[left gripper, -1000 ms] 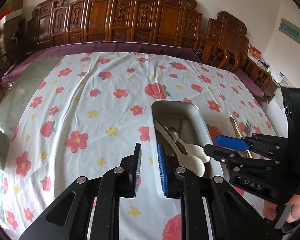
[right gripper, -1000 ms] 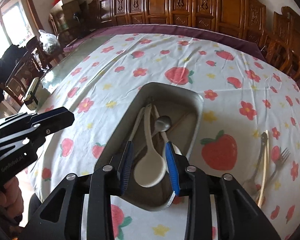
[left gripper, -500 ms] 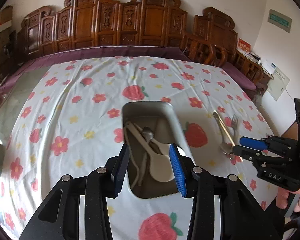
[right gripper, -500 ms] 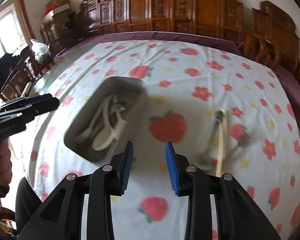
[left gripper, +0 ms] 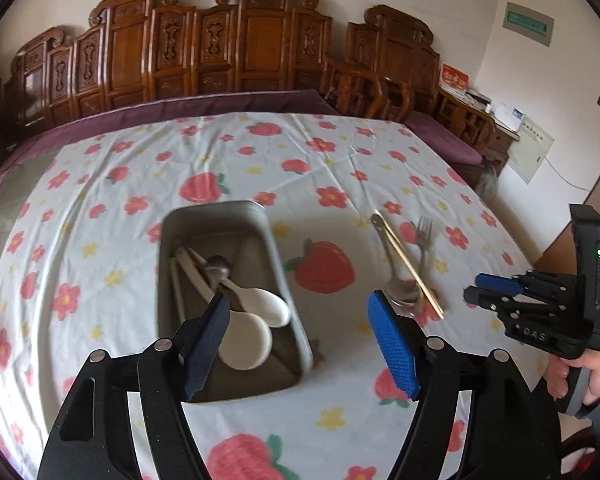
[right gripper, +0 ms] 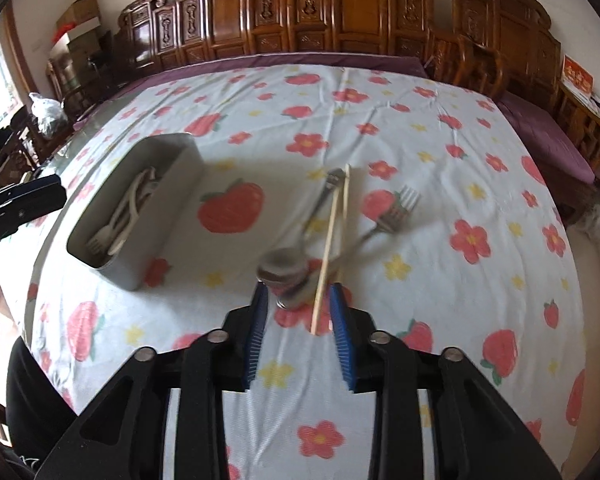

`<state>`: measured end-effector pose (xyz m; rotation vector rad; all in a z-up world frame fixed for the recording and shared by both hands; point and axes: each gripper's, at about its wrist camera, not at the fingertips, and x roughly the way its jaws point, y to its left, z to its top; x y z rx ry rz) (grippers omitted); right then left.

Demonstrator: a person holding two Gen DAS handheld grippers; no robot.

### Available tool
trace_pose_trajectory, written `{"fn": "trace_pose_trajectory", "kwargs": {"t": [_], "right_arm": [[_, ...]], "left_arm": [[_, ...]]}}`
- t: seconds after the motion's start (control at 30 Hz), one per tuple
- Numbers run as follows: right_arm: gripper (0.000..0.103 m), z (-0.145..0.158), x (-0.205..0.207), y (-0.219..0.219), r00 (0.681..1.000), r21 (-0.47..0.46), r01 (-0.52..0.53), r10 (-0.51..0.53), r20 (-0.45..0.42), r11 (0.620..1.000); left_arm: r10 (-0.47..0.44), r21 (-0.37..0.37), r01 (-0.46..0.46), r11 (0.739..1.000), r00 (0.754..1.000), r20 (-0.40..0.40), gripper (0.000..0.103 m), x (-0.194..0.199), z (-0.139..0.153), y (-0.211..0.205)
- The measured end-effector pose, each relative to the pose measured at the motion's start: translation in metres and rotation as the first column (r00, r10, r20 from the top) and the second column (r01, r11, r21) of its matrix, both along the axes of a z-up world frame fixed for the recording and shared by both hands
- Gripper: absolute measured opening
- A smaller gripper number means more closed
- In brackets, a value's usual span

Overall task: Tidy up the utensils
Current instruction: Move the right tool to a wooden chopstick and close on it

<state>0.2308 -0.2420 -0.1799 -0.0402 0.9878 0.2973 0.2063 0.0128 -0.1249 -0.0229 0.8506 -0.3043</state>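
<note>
Right wrist view has the right hand-held gripper (right gripper: 298, 312) low over the loose pile on the tabletop (right gripper: 440, 300): metal spoon (right gripper: 288, 270) bowl and chopsticks (right gripper: 332, 240) tip sit between its closing jaws, not pinched yet. Fork (right gripper: 396, 212) lies just beyond. Left hand-held gripper (left gripper: 296, 340) is opening, empty, above the near end of the gray tray (left gripper: 260, 220) holding white spoons (left gripper: 246, 338).

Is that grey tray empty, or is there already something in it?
Not empty. The tray holds two white spoons and a metal spoon; the right view seems to show a fork there too.
</note>
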Motion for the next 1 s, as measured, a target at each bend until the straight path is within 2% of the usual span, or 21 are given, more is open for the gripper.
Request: {"fn": "trace_pose_trajectory", "kwargs": {"t": [0.13, 0.5, 0.77, 1.0], "right_arm": [[0.02, -0.013, 0.004, -0.005, 1.0, 0.009, 0.001, -0.001, -0.026, 1.0], [0.013, -0.05, 0.042, 0.003, 0.995, -0.013, -0.007, 0.006, -0.098, 1.0], [0.012, -0.066, 0.055, 0.008, 0.991, -0.042, -0.019, 0.013, -0.133, 0.999], [0.012, -0.066, 0.056, 0.012, 0.991, -0.066, -0.022, 0.012, -0.136, 0.998]], "left_arm": [[-0.021, 0.003, 0.021, 1.0, 1.0, -0.019, 0.069, 0.0, -0.007, -0.014], [-0.051, 0.019, 0.052, 0.998, 0.998, -0.043, 0.069, -0.002, -0.018, -0.033], [-0.062, 0.023, 0.063, 0.998, 0.997, -0.051, 0.069, -0.003, -0.019, -0.039], [-0.063, 0.026, 0.064, 0.998, 0.996, -0.06, 0.069, -0.003, -0.02, -0.043]]}}
